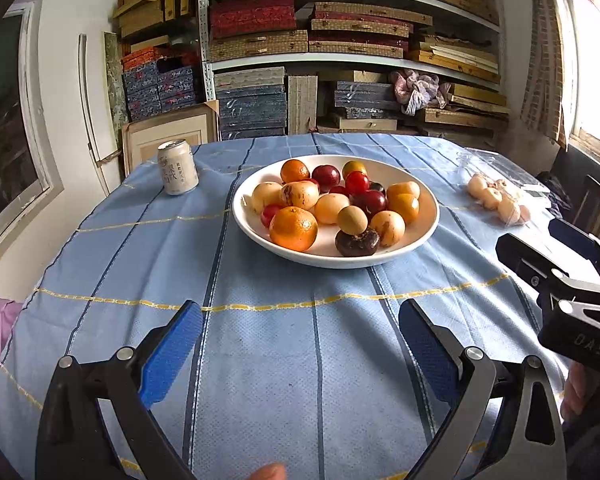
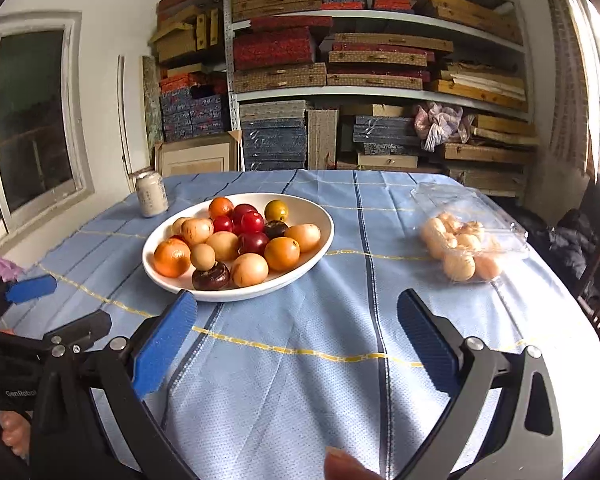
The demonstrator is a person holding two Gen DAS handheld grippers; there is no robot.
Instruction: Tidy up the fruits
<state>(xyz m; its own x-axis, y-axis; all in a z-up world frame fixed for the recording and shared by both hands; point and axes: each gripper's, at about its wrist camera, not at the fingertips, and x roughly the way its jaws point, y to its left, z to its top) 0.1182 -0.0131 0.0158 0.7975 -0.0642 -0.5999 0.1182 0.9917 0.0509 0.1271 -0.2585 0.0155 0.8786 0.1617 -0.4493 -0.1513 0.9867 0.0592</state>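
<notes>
Two open grippers — left gripper (image 1: 300, 344), right gripper (image 2: 296, 336), fruit bowl (image 1: 427, 236)

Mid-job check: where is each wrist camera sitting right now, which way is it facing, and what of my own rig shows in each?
Left wrist: low over the blue tablecloth, facing the fruit bowl and shelves; left gripper jaws open, right gripper at the right edge.
Right wrist: further right, same heading; right gripper jaws open, left gripper at the left edge.
Shared: bowl, can, clear fruit pack, shelves.
</notes>
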